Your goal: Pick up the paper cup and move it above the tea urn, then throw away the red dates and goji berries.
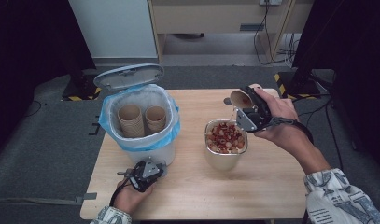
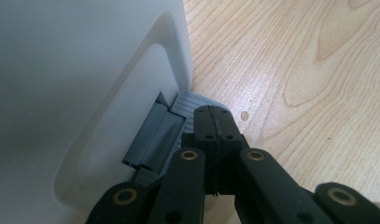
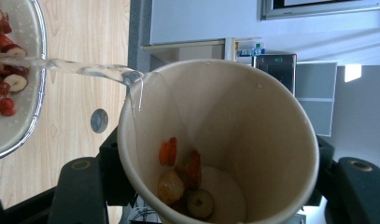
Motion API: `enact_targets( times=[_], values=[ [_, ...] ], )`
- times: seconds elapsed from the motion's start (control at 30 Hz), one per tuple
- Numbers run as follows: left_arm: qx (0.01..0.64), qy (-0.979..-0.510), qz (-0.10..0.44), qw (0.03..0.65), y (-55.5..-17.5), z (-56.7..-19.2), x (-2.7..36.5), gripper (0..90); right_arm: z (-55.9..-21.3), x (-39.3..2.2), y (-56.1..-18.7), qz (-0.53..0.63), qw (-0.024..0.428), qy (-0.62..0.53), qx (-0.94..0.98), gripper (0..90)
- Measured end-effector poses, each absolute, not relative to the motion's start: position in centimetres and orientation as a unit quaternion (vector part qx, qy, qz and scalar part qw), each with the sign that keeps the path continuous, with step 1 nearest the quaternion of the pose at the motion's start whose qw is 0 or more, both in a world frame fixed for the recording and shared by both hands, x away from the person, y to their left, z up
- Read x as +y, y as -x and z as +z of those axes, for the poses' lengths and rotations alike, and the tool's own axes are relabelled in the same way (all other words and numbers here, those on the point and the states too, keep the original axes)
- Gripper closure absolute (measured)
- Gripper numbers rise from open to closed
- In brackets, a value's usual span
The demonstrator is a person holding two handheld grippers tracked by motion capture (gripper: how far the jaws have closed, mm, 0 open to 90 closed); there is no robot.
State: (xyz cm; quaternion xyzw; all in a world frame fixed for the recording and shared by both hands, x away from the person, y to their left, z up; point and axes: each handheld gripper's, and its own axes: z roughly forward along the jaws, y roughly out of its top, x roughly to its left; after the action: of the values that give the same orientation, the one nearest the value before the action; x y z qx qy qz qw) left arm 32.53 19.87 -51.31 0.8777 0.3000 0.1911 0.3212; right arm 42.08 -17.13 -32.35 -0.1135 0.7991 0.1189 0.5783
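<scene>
The paper cup (image 3: 220,140) is tipped on its side above the far right part of the table (image 1: 201,186), its mouth turned toward the metal bowl (image 1: 225,142) just beside it. The right tongs (image 1: 246,112) are clenched around the cup's wall; in the right gripper view the black jaws press on it from both sides. A thin stream of clear liquid (image 3: 85,70) runs from the cup's rim across to the bowl. A few red and pale fruit pieces (image 3: 180,175) cling to the cup's inner wall near the bottom. The bowl stands upright on the table, right of the middle, and is heaped with the same kind of red and pale pieces (image 1: 225,136).

To the left of the bowl stands a white bin (image 1: 141,121) lined with a blue bag (image 1: 171,133), its grey lid (image 1: 129,76) raised behind it. Two more paper cups (image 1: 143,119) stand upright inside it, side by side.

The left tongs (image 2: 214,123) are clenched on nothing, the jaws pressed flat against each other. They rest low at the bin's near side, their tips on the grey pedal (image 2: 190,105) at the foot of the bin's white wall. The person's left hand (image 1: 131,193) holds them near the table's front edge.
</scene>
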Motion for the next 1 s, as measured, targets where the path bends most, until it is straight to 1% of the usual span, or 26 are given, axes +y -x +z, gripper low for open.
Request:
enact_targets(
  times=[1.0],
  values=[
    [0.299, -0.878, 0.193, 0.321, -32.56, -51.31, 19.89, 89.8, -32.25, -16.26, -41.50, 0.093, 0.589, 0.150, 0.788, 33.1]
  ],
)
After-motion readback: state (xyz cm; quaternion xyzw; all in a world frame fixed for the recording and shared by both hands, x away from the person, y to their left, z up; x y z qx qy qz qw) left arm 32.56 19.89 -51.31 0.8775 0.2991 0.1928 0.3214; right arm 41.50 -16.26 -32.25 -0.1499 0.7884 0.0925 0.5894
